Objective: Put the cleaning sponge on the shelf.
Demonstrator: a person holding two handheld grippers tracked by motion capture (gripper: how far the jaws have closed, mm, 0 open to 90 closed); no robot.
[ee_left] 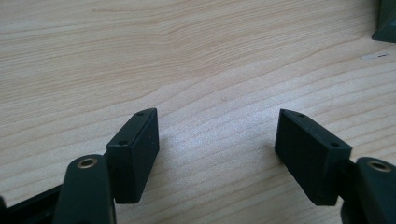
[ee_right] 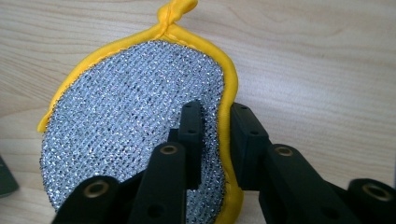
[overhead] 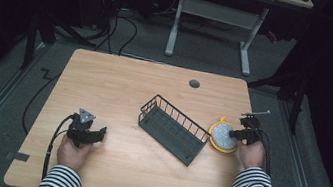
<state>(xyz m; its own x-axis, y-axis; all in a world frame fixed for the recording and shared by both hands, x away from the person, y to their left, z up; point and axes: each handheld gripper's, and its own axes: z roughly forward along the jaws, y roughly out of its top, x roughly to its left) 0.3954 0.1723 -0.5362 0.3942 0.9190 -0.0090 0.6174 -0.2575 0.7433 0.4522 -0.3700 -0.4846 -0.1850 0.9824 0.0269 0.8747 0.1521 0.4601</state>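
From above I look down on the wooden table [overhead: 121, 81], its pale grain running the length of the top and a small round cable hole [overhead: 194, 84] near the far edge. Next in size is the dark wire basket [overhead: 173, 129], which stands right of the table's middle, set at an angle with its barred wall on the far side. Just beside its right end lies the scrubbing pad [overhead: 222, 136], a round piece of silver mesh edged in yellow, with a little yellow loop at its far side; it is near the table's right edge. My right gripper [overhead: 240, 134] comes at the pad from the right, and in the right gripper view I see the pad [ee_right: 135, 135] tilted up on edge, its yellow rim caught between the two black jaws, one pad pressed on the mesh face and the other behind the rim, so the right gripper [ee_right: 217, 126] is clamped on it. A cable trails from that gripper back past my hand. My left gripper [overhead: 95, 133] sits well apart from all this, near the table's front left, with its grey three-cornered plate on top. In the left gripper view its jaws stand wide apart with bare wood between them, so the left gripper [ee_left: 217, 135] holds nothing, close over the tabletop.
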